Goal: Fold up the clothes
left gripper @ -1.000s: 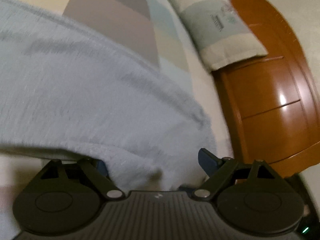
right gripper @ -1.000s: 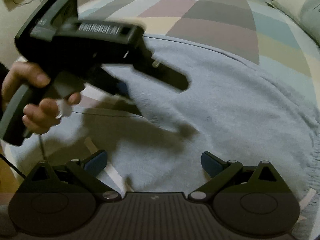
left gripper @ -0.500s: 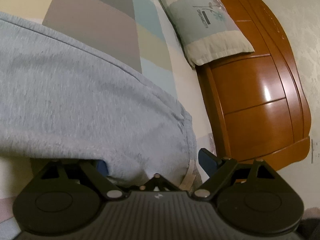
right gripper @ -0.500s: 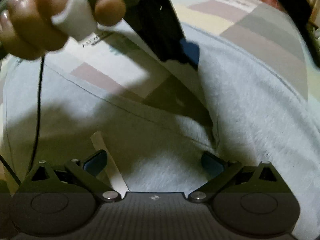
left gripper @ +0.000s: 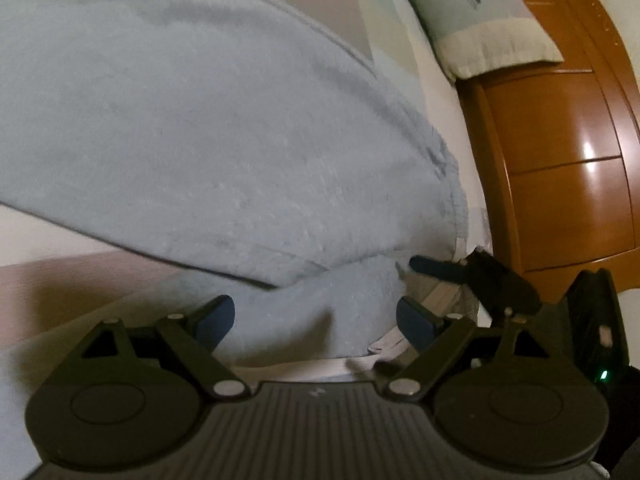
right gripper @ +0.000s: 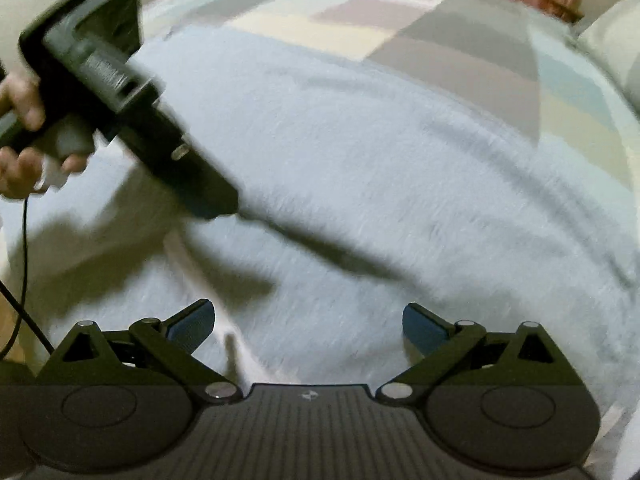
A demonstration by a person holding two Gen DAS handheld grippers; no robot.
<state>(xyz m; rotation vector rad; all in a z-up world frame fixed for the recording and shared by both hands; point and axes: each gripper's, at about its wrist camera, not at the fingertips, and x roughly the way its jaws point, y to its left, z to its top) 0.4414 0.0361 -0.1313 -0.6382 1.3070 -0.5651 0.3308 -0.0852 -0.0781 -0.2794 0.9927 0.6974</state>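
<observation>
- Left wrist view: the left gripper (left gripper: 316, 318) has its jaws spread wide, and a fold of the light grey-blue garment (left gripper: 224, 152) lies between the blue pads without either pad visibly pressing on it.
- The garment covers most of this view, spread on the patchwork bedspread (left gripper: 360, 12); a white drawstring (left gripper: 436, 298) trails out at its bunched edge, just beside the left gripper's right-hand pad.
- At the right of this view the right gripper (left gripper: 436, 268) reaches in, one blue-tipped finger pointing at the bunched edge; from here I cannot tell whether it touches the cloth.
- Beyond the garment a pillow (left gripper: 480, 12) lies against an orange-brown wooden headboard (left gripper: 560, 152).
- Right wrist view: the right gripper (right gripper: 308, 326) also has its jaws spread, with only the garment (right gripper: 360, 168) lying flat below and between them; nothing is pinched.
- The left gripper (right gripper: 208, 196) crosses the upper left of this view, blurred, slanting down toward the cloth and casting a long dark shadow across it. A hand (right gripper: 20, 136) grips its handle, and a thin black cable (right gripper: 22, 264) hangs below the hand.
- The bedspread (right gripper: 460, 52), in beige, grey and pale blue squares, shows past the garment's far edge.
</observation>
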